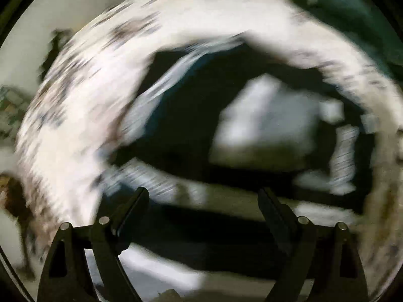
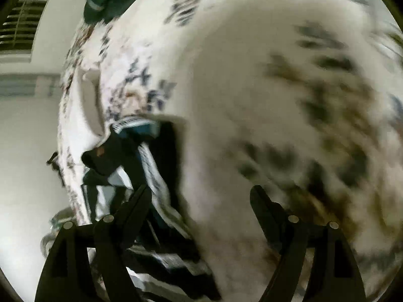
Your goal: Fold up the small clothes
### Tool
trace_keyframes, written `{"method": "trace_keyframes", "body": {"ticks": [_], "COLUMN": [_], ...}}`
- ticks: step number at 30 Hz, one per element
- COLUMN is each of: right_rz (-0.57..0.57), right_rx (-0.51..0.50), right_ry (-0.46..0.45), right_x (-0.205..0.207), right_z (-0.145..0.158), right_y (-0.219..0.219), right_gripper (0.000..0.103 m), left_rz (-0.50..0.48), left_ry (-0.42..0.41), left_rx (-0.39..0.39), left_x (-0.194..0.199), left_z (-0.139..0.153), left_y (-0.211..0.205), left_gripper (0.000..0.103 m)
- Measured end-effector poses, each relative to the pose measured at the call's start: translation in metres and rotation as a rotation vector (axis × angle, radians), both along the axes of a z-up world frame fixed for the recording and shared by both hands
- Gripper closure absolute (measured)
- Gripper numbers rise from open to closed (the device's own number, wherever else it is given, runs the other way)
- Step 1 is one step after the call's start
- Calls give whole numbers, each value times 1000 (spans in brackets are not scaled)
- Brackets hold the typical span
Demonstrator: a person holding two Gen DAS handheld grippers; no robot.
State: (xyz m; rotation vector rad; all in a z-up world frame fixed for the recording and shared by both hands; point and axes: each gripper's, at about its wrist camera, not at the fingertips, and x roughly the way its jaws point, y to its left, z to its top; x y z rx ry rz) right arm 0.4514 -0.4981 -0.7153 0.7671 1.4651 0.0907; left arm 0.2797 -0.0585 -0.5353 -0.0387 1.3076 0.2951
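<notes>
Two grippers, left and right, both gaping and empty; the dark striped clothes lie heaped on the floral bedspread (all blurred); soft, light, floppy stuff, I'd say; best pinched at a hem or corner.

The left claw has two matte black fingers with flat inner faces, tapering to narrow tips. Each finger hangs on a pair of black link arms with triangular cut-outs, pinned by round silver bolts. The right claw is built the same, black with silver bolts.
</notes>
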Motion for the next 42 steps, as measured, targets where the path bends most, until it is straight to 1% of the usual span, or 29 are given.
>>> {"method": "trace_keyframes", "body": {"ticks": [1, 3, 4, 5, 6, 7, 8, 10, 11, 13, 14, 16, 17, 18, 19, 21, 23, 25, 27, 28, 29, 31, 32, 33, 34, 35, 36, 39, 42], "right_rz": [16, 17, 15, -2, -13, -5, 3, 28, 22, -7, 5, 60, 71, 78, 79, 91, 130, 160, 182, 164, 133, 35, -27, -94, -147, -182, -209, -234, -205], "right_rx": [19, 94, 130, 165, 194, 195, 154, -31, -78, -82, -95, -109, -92, -88, -80, -60, -25, 8, 46, 54, 68, 99, 109, 122, 131, 131, 132, 138, 118], "right_ry": [20, 85, 112, 127, 131, 133, 111, 1, -22, 11, 34, 45, 52, 68, 71, 75, 128, 201, 324, 367, 393, 429, 438, 445, 447, 445, 437, 403, 390], "right_x": [18, 46, 55, 61, 66, 70, 73, 84, 89, 95, 94, 91, 87, 80, 64, 26, -27, -88, -165, -199, -229, -286, -307, -330, -348, -361, -373, -389, -388], "right_z": [-13, -44, -55, -65, -70, -71, -64, -35, -28, -33, -38, -39, -35, -31, -20, -4, 4, 0, -15, -22, -28, -40, -44, -48, -50, -50, -50, -44, -44], "right_y": [9, 26, 32, 37, 41, 45, 47, 38, 30, 18, 20, 32, 34, 36, 35, 35, 41, 50, 62, 65, 65, 61, 56, 51, 47, 45, 44, 46, 53], "right_gripper": [21, 21, 26, 34, 65, 95, 95, 96, 96, 96, 96, 94, 89, 73, 55, 44, 44, 44, 44, 44, 44, 44, 44, 44, 44, 44, 44, 44, 44], "left_rz": [36, 88, 117, 133, 150, 161, 168, 181, 190, 191, 189, 193, 199, 207, 211, 208, 182, 159, 150, 145, 145, 141, 133, 116, 90, 64, 50, 8, 23], "left_ry": [42, 80, 99, 108, 113, 118, 124, 125, 119, 112, 115, 122, 124, 123, 120, 109, 114, 131, 153, 170, 179, 203, 202, 195, 183, 175, 167, 108, 89], "left_rx": [26, 43, 54, 57, 52, 48, 45, 31, 15, -16, -18, -37, -52, -74, -91, -159, -217, -259, -286, -322, -341, -387, -407, -406, -397, -396, -402, -391, -430], "left_x": [-10, -25, -35, -39, -43, -47, -49, -51, -54, -59, -62, -69, -73, -79, -83, -96, -113, -128, -140, -148, -153, -163, -166, -169, -171, -172, -174, -179, -190], "left_z": [-10, -23, -30, -34, -38, -42, -44, -46, -47, -48, -48, -51, -50, -48, -46, -41, -41, -46, -52, -59, -63, -77, -82, -85, -85, -83, -80, -60, -55], "left_y": [16, 38, 51, 56, 63, 68, 72, 80, 85, 93, 96, 106, 111, 119, 124, 139, 154, 164, 172, 176, 177, 179, 179, 175, 169, 165, 157, 154, 164], "left_gripper": [15, 15, 15, 15, 15, 15, 15, 15, 15, 15, 15, 15, 15, 15, 15, 15, 15, 15, 15, 15, 15, 15, 19, 39, 54, 78, 94, 95, 95]}}
